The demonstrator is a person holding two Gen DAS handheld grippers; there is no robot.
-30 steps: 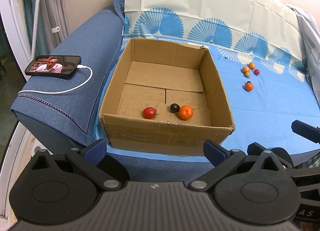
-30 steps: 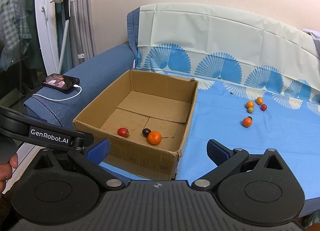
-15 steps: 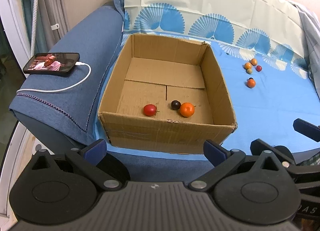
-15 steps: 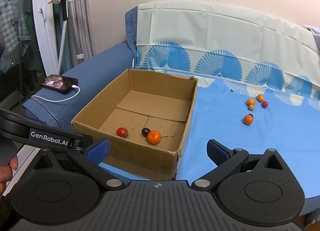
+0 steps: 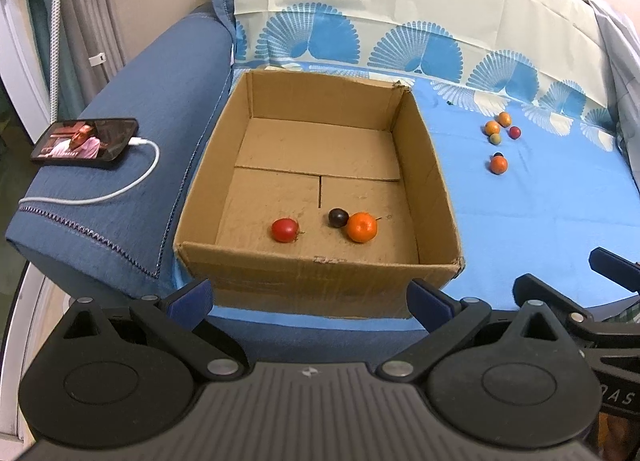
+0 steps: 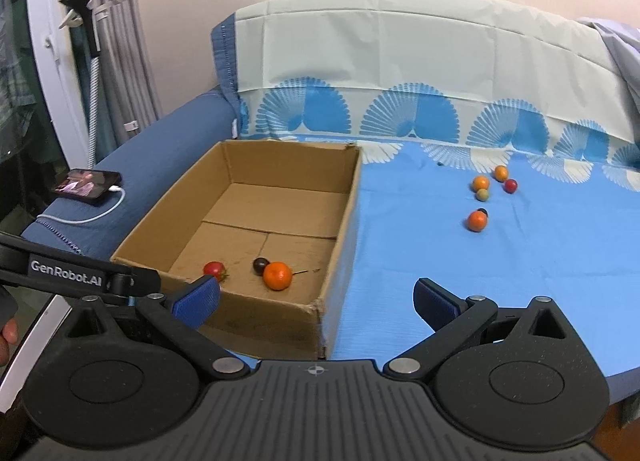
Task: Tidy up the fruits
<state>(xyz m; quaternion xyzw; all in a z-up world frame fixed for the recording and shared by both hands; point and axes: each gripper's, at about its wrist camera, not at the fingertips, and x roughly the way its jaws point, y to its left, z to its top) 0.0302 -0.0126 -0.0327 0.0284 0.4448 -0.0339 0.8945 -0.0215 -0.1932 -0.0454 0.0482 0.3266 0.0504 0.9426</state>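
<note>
Blue sheet (image 6: 500, 261) spread over sofa (image 5: 168, 109); cardboard box (image 5: 320, 281) straight ahead of left jaws, holding three fruits (image 5: 362, 226). Loose fruits (image 6: 477, 220) beyond right jaws, open sheet between. Both jaws spread, empty.

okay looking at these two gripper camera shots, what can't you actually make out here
- Small dark fruit on the sheet: mostly hidden behind an orange one, both views.
- Red fruit in the box: partly covered by the right gripper's finger, right view.
- Loose fruits' kinds: too small to tell.
- Phone screen: too small to read.
</note>
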